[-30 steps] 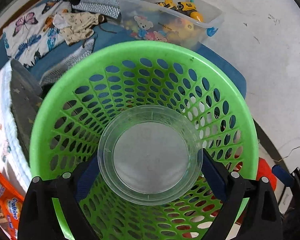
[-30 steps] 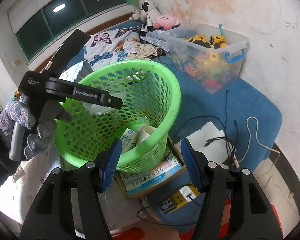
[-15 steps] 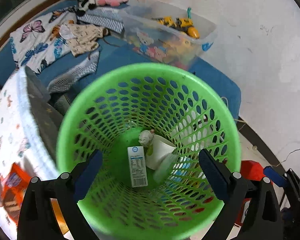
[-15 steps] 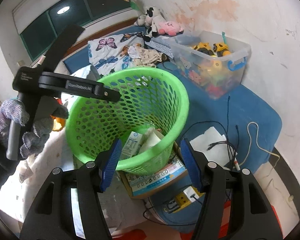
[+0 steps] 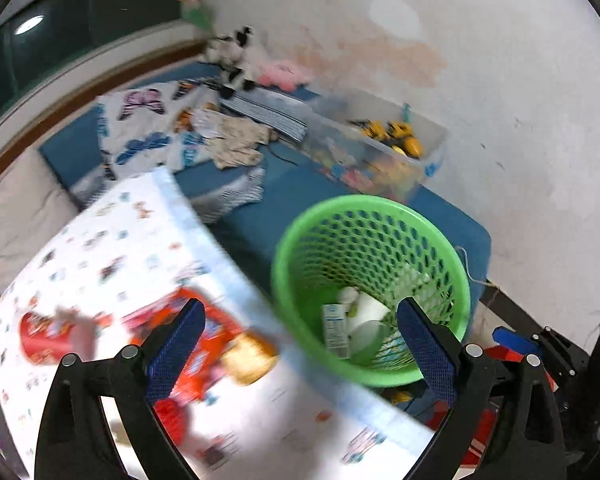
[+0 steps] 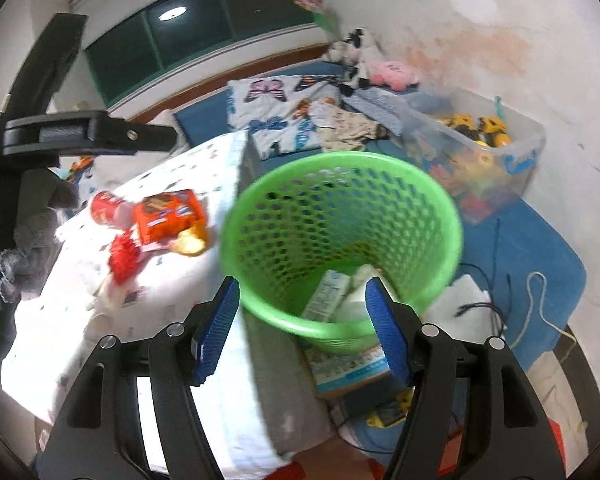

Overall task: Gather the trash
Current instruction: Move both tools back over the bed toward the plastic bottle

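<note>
Motion blur smears much of the left wrist view. The left gripper (image 5: pixel 298 338) holds its jaws wide, with nothing between the blue pads. Below them on the left lies a white printed sheet (image 5: pixel 112 240) covering a raised surface. On it sit an orange snack packet (image 5: pixel 204 344), a red can (image 5: pixel 46 340) on its side and a yellowish lump (image 5: pixel 250 356), all too blurred to read. To the right stands the green basket (image 5: pixel 380 208), upright and just beside the sheet's edge. Inside it lie a small white carton (image 5: pixel 334 330) and a pale cup (image 5: pixel 366 320), touching each other at the bottom. Behind the basket are a blue mat (image 5: pixel 260 220), a clear toy box (image 5: pixel 384 152) against the wall and a butterfly cloth (image 5: pixel 140 136).

From the right wrist view, the right gripper (image 6: pixel 302 330) has just been opening its jaws; they stand moderately apart and empty, framing the basket's near rim. The green basket (image 6: pixel 440 208) stands on a flat printed box (image 6: pixel 352 368). The carton (image 6: pixel 326 294) leans against the cup (image 6: pixel 356 300) inside. At left, the snack packet (image 6: pixel 166 216), the can (image 6: pixel 106 208), a red crinkled wrapper (image 6: pixel 124 258) and the yellowish lump (image 6: pixel 188 244) rest together on the sheet (image 6: pixel 100 320). The left gripper's black body (image 6: pixel 84 134) reaches in above them, held by a gloved hand (image 6: pixel 24 256). Cables (image 6: pixel 480 308) trail over the mat on the right.
</note>
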